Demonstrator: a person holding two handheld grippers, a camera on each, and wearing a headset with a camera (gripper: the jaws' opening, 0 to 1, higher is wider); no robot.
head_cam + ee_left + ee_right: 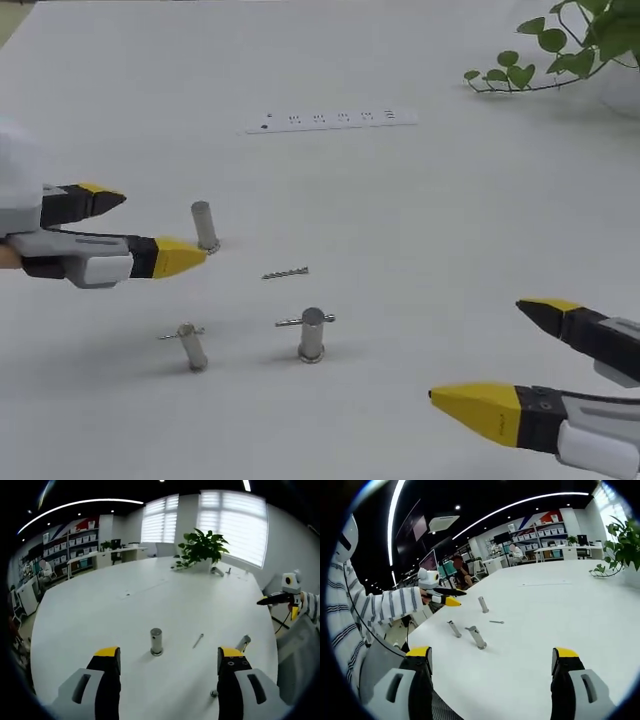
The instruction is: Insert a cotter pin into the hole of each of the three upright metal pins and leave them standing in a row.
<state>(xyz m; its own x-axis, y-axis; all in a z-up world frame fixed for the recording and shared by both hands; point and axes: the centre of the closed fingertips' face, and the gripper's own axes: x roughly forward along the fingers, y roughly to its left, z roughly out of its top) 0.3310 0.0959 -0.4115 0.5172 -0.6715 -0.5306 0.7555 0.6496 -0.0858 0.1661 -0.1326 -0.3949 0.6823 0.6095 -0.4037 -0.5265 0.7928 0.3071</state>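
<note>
Left gripper (163, 227) released, mid-left, just beside bare metal pin (205, 226). Right gripper (476, 350) released, lower right. Both empty. Loose cotter pin (286, 272) lies mid-frame on tabletop (450, 220).

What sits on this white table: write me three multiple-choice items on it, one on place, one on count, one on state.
1. Where is the loose thin metal cotter pin?
A. Flat on the white table, among the pins.
B. Between a gripper's jaws.
C. Through a pin's hole.

2. How many of the three upright grey metal pins carry a cotter pin?
A. None.
B. Two.
C. Three.

3. How is the yellow-tipped left gripper?
A. Shut on a pin.
B. Open and empty.
C. Shut on a cotter pin.

Key:
1 A, it lies on bare tabletop.
2 B, the two nearer ones each have one through them and the far one is bare.
3 B, its jaws stand apart with nothing between them.
</note>
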